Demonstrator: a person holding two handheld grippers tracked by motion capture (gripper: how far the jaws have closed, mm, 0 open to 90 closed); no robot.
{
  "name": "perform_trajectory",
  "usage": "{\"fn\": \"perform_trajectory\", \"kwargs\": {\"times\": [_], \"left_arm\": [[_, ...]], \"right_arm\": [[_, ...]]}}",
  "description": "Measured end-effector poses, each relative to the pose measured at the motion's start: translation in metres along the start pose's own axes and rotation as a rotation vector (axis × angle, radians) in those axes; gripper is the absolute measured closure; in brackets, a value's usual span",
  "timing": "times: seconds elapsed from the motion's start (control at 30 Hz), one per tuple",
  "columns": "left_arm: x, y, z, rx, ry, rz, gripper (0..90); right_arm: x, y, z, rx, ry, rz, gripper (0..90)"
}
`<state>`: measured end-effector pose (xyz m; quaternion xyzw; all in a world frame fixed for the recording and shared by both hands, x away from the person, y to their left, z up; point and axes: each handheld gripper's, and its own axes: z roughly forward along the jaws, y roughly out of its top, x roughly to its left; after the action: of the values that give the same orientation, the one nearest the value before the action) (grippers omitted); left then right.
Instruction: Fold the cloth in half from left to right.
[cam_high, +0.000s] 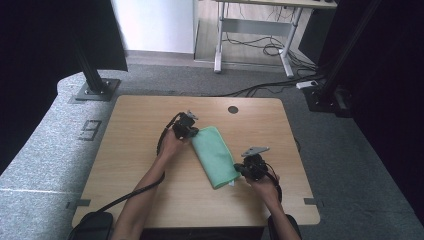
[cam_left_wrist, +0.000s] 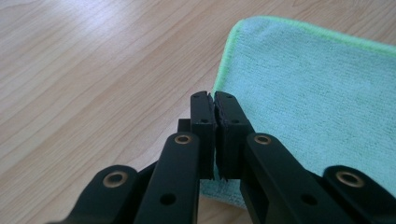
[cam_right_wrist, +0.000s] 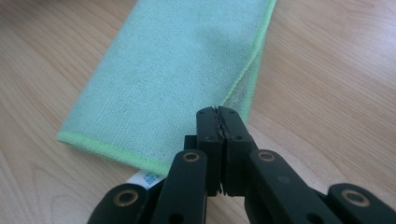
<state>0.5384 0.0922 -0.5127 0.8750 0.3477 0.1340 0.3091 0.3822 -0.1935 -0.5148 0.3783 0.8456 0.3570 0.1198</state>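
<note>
A green microfibre cloth (cam_high: 215, 155) lies folded into a long strip, flat on the wooden table (cam_high: 140, 150) and slanted from upper left to lower right. My left gripper (cam_high: 192, 132) is at the cloth's far left corner. In the left gripper view its jaws (cam_left_wrist: 213, 95) are shut, over the cloth's (cam_left_wrist: 317, 93) hemmed edge. My right gripper (cam_high: 240, 170) is at the near right corner. In the right gripper view its jaws (cam_right_wrist: 218, 110) are shut above the cloth's (cam_right_wrist: 173, 70) side edge. A white label (cam_right_wrist: 144, 178) sticks out under the near hem. Nothing shows between either pair of jaws.
A round cable hole (cam_high: 233, 109) sits near the table's far edge. A black pouch (cam_high: 92, 223) lies at the near left corner, with a cable running to the left hand. Beyond the table stand a desk frame (cam_high: 218, 45), floor cables and black stands.
</note>
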Motion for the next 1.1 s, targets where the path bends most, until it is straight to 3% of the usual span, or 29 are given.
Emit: {"fn": "perform_trajectory", "kwargs": {"times": [0.03, 0.13, 0.33, 0.43, 0.57, 0.67, 0.83, 0.93, 1.1], "left_arm": [[0.002, -0.001, 0.002, 0.03, -0.01, -0.003, 81.1], [0.003, -0.001, 0.006, 0.052, -0.032, -0.006, 65.0], [0.001, 0.012, 0.016, -0.002, -0.03, -0.025, 59.9], [-0.001, 0.016, 0.025, 0.014, -0.046, -0.022, 66.5], [-0.007, 0.016, 0.028, 0.041, -0.041, 0.01, 87.7], [-0.008, 0.018, 0.024, 0.041, -0.034, 0.021, 89.1], [-0.004, 0.026, -0.002, 0.016, -0.037, 0.023, 89.4], [-0.003, 0.027, -0.008, 0.019, -0.035, 0.025, 89.4], [0.001, 0.02, 0.0, 0.102, -0.036, 0.027, 89.3]], "right_arm": [[0.001, 0.0, 0.0, 0.004, 0.007, -0.007, 87.0], [0.001, -0.002, 0.005, 0.029, 0.012, -0.011, 86.5], [-0.004, -0.005, 0.01, 0.043, 0.002, 0.008, 85.4], [-0.006, -0.006, 0.011, 0.045, 0.002, 0.012, 86.0], [-0.006, -0.006, 0.01, 0.043, 0.0, 0.016, 87.3], [-0.005, -0.004, 0.007, 0.029, -0.003, 0.015, 87.5], [0.0, 0.002, -0.004, -0.011, -0.001, 0.003, 87.5], [0.002, 0.003, -0.007, -0.017, 0.004, 0.0, 87.5], [0.005, 0.001, 0.002, 0.017, 0.018, -0.012, 87.5]]}}
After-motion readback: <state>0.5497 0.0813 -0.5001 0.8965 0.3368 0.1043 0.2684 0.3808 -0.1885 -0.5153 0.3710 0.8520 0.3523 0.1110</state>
